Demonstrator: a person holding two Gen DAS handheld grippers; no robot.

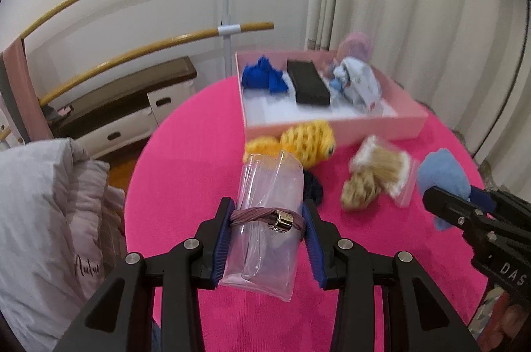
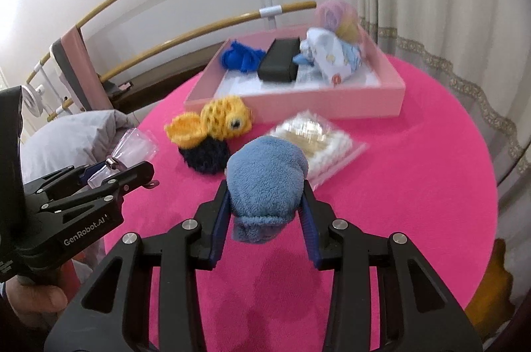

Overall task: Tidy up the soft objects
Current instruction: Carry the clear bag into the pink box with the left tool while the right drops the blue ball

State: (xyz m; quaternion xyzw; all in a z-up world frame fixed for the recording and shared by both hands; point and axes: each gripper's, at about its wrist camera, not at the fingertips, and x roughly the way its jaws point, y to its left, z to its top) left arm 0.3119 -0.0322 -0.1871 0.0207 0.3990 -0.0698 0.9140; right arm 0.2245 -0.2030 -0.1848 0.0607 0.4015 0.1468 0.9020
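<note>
My left tongs squeeze a clear plastic bag with a purple hair band around it. My right tongs squeeze a fuzzy blue cloth. Both are above the pink table, near the pink box.

White lettering "GenRobot.AI" runs along the black body of the left hand-held gripper. The right hand-held gripper shows the white letters "DAS" on its black side — the rest is cut off. A grey padded garment carries dark cursive script, roughly "Anta" — not fully legible.
</note>
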